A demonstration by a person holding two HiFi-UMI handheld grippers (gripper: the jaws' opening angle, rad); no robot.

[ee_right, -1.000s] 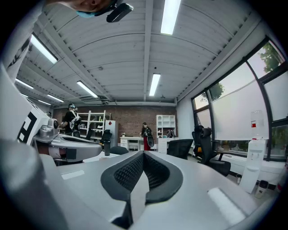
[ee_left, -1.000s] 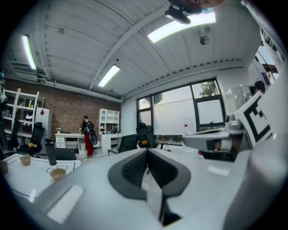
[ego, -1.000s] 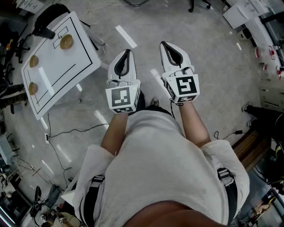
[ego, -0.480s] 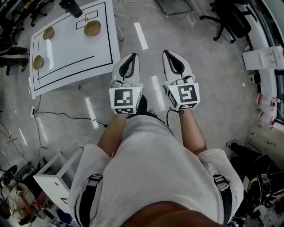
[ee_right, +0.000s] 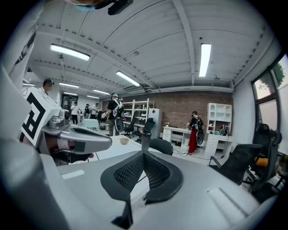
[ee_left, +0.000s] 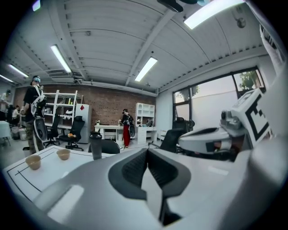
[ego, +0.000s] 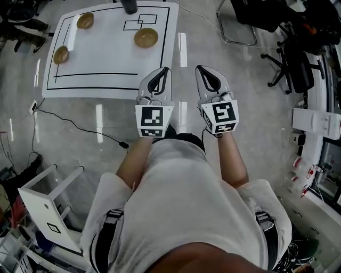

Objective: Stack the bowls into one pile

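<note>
Three brown bowls stand apart on the white table (ego: 106, 58) marked with black lines: one at the far left (ego: 85, 21), one at the left edge (ego: 61, 54), one at the right (ego: 145, 37). My left gripper (ego: 164, 71) is shut and empty, held just short of the table's near edge. My right gripper (ego: 201, 69) is shut and empty beside it, over the floor. The left gripper view looks past its own gripper (ee_left: 147, 152) at two bowls (ee_left: 33, 161) (ee_left: 63, 154). Beyond its own gripper (ee_right: 143, 155), the right gripper view shows one bowl (ee_right: 124, 140).
A dark tumbler (ego: 129, 5) stands at the table's far edge. Black office chairs (ego: 290, 58) are at the right, a white frame stool (ego: 45, 197) at the lower left, and a cable (ego: 80, 128) runs over the floor. Several people stand in the room's background (ee_left: 126, 129).
The table has swung from the upper left to straight ahead and nearer as the person turned. Both grippers stay shut, side by side in front of the body.
</note>
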